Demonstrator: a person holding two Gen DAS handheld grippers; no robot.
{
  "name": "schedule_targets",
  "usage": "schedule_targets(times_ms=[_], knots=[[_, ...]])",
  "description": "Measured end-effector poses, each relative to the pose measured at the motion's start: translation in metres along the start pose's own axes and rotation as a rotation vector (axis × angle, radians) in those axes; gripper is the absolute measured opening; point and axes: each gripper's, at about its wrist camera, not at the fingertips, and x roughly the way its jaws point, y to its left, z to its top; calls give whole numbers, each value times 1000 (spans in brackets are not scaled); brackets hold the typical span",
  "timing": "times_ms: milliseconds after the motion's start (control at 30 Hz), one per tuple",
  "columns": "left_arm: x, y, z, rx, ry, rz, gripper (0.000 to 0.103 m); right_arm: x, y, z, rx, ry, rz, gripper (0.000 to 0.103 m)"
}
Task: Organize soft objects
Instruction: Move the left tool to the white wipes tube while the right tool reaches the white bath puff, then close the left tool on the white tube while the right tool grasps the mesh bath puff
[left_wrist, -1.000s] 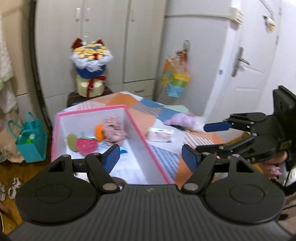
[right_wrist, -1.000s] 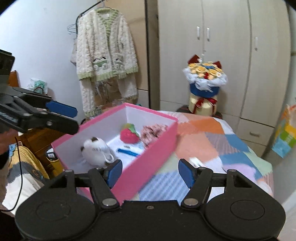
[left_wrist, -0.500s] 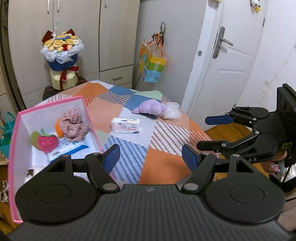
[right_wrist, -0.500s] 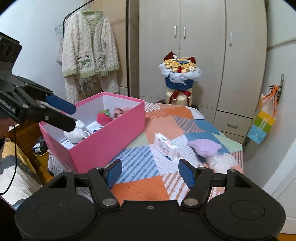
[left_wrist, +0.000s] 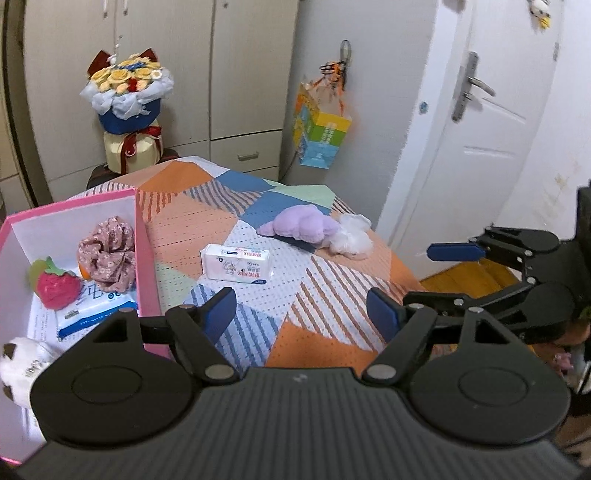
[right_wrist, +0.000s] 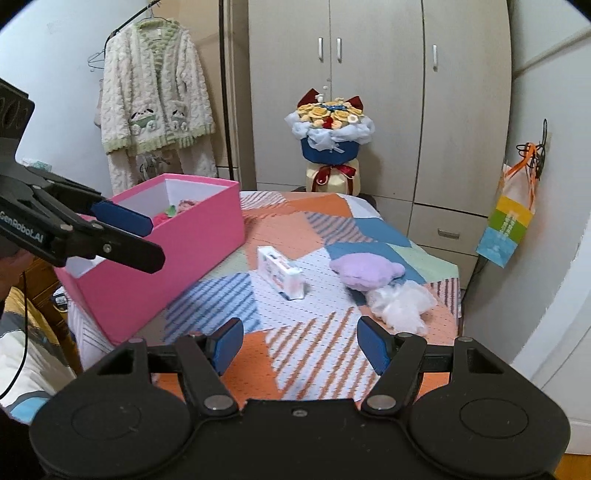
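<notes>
We see, far left on the counter (left_wrist: 325, 317) with its patchwork orange, blue and striped cover, an open pink cardboard box with a white inside (left_wrist: 142, 258); in it lie a floral pinkish fabric scrunchie (left_wrist: 107, 254), a red plush strawberry with a green leaf (left_wrist: 57, 288), a blue-and-white flat tissue pack (left_wrist: 98, 306) and a white-and-brown plush toy (left_wrist: 16, 365) at the near corner. Just right of the box, apart from it, a white rectangular tissue packet (left_wrist: 238, 264) lies flat on the cover. Further right, a lilac plush toy (left_wrist: 301, 225) rests touching a crumpled white fluffy wad (left_wrist: 352, 236) near the counter's right edge. Our left gripper (left_wrist: 304, 314) hangs above the near counter, fingers spread and just widened a bit, nothing between them. Our right gripper (right_wrist: 299, 341) also holds its fingers apart and empty, over the near cover. Behind, a yellow-flower bouquet in blue wrap (left_wrist: 127, 92) stands by the wardrobe.
</notes>
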Motion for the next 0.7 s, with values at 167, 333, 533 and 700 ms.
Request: schedule_targets(times_ms=[167, 333, 533, 700], knots=[[21, -4, 0, -27, -27, 72, 77, 15, -14, -2, -10, -18, -27, 73], [42, -2, 1, -81, -57, 104, 85, 33, -28, -2, -22, -31, -56, 73], [78, -4, -1, -120, -89, 160, 85, 61, -46, -3, -22, -41, -85, 73], [112, 0, -9, -173, -138, 247, 89, 92, -67, -3, 18, -31, -98, 73]])
